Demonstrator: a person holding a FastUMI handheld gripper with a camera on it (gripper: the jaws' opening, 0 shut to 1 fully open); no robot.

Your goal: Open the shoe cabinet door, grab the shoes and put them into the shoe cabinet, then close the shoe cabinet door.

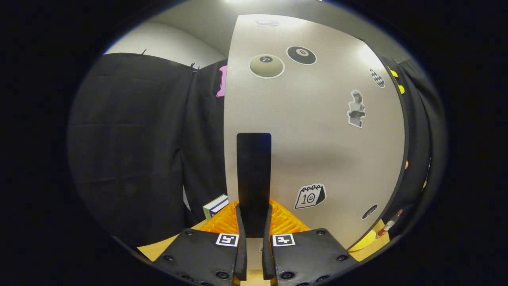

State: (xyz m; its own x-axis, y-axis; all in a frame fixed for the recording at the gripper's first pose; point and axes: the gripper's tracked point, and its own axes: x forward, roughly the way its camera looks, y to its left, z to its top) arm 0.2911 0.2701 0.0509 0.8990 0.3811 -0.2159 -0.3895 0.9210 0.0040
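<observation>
Two fingers of the gripper (254,222) are closed on the black handle (254,174) at the left edge of the cabinet door (317,131). No shoes are seen. Whether opening or closing is under way cannot be judged.

A staged recording booth: black cloth wall (131,147), sticker-covered cabinet door (317,143), wooden tabletop (158,248).
</observation>
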